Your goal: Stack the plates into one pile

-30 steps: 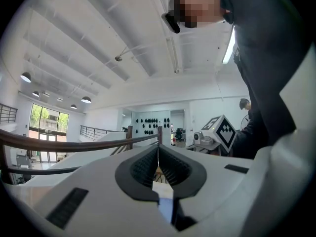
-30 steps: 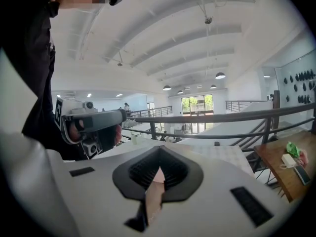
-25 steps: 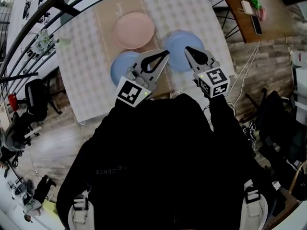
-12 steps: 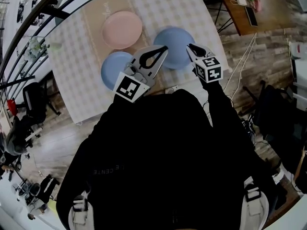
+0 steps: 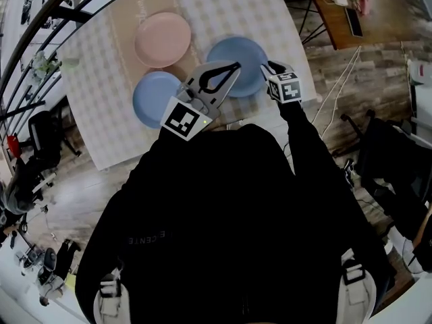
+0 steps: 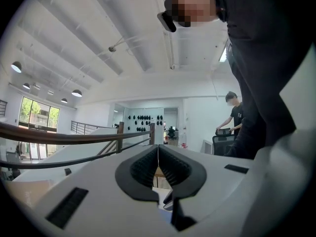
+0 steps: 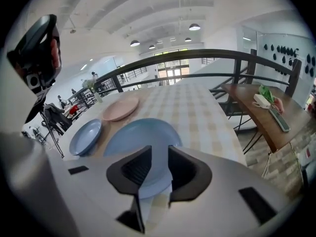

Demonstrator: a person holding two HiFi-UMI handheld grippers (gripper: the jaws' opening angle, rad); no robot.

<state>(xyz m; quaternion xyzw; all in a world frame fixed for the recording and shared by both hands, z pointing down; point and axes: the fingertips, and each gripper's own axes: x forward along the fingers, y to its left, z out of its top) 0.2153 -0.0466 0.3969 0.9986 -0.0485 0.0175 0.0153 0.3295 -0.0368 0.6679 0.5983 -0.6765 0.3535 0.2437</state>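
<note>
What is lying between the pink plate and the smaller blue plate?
Nothing: only bare tan runner separates the pink plate from the smaller blue plate, as the head view and right gripper view show.

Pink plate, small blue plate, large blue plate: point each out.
pink plate point(image 5: 162, 39), head view, centre of well.
small blue plate point(image 5: 154, 100), head view, centre of well.
large blue plate point(image 5: 244, 56), head view, uncovered upper well.

On the white checked cloth table point(image 5: 229, 5), three plates, all apart. At the far left, the pink round plate point(image 5: 163, 39). Right of it and a bit nearer, the big blue round plate point(image 5: 237, 56). Nearest, on the left, the small blue round plate point(image 5: 152, 100). At the big plate's near right edge, the right gripper point(image 5: 268, 66). Off to the right, past the cloth table, the brown wooden side table point(image 5: 331, 25).
</note>
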